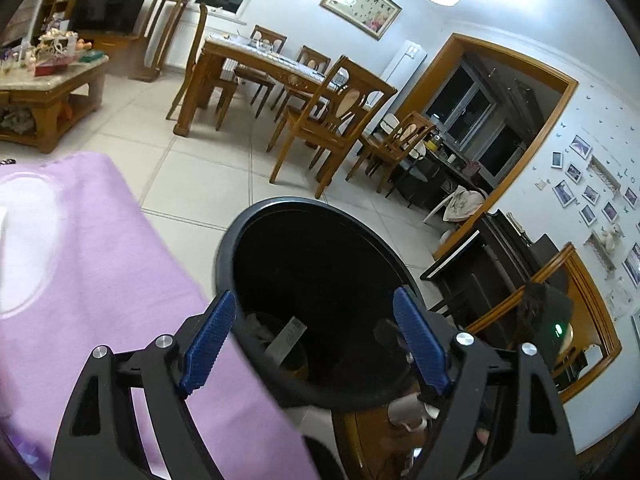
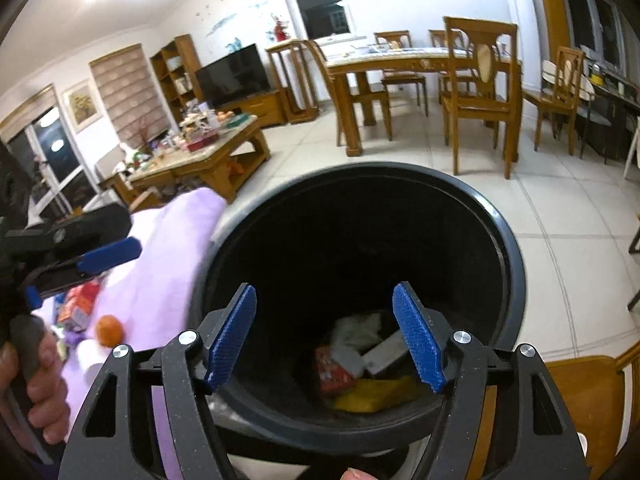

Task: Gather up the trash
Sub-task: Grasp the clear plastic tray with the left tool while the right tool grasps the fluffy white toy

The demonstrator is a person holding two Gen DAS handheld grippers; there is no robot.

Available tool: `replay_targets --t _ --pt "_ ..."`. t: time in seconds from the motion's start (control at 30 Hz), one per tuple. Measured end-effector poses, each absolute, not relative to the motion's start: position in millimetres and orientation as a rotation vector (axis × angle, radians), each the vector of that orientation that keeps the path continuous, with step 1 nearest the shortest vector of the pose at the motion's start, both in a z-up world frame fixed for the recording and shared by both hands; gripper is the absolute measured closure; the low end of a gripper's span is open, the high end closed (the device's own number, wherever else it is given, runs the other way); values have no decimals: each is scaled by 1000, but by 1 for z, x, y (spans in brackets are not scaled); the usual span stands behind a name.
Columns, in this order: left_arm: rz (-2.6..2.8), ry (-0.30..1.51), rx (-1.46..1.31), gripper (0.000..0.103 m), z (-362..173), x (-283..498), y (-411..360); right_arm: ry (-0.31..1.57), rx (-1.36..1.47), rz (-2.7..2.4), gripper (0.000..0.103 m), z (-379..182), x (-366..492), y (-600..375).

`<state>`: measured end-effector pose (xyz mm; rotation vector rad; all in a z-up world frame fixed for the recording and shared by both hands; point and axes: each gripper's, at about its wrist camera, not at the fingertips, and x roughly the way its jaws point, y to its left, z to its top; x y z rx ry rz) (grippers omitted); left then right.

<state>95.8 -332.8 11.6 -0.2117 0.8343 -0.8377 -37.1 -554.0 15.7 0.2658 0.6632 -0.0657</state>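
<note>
A black round bin (image 1: 320, 208) stands beside a table draped in purple cloth (image 1: 120, 260). My left gripper (image 1: 314, 296) hangs open over the bin's near rim with nothing between its blue pads. A white paper slip (image 1: 290, 336) shows inside the bin. In the right wrist view my right gripper (image 2: 325, 288) is open above the bin (image 2: 508, 248), also with nothing in it. In the bottom of the bin lie a red packet (image 2: 332, 372), a yellow wrapper (image 2: 376, 396) and white paper (image 2: 354, 330). A hand (image 2: 44, 384) holds the left gripper at the left edge, where one blue pad (image 2: 110, 254) shows.
On the purple cloth (image 2: 168, 264) lie an orange fruit (image 2: 109, 330) and a red carton (image 2: 78, 306). A pale plate (image 1: 24, 240) sits on the cloth. Beyond the bin are tiled floor, a cluttered coffee table (image 2: 208, 152), a dining table with chairs (image 2: 476, 92) and a wooden chair (image 2: 580, 400) close at right.
</note>
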Motion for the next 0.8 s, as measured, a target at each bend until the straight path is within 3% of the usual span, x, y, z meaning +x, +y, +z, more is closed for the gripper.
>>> replay_targets --t 0.37,0.57,0.63,0.8 --pt "-556 670 -266 22 43 32 -125 678 175 174 32 42 -22 -423" --pt "-234 657 -317 25 26 25 13 728 85 327 32 39 -11 -321" --pt "-189 678 -345 39 17 27 39 747 69 392 32 38 -8 -287" --pt "-184 791 -344 55 -17 50 64 774 -3 522 32 41 3 -202"
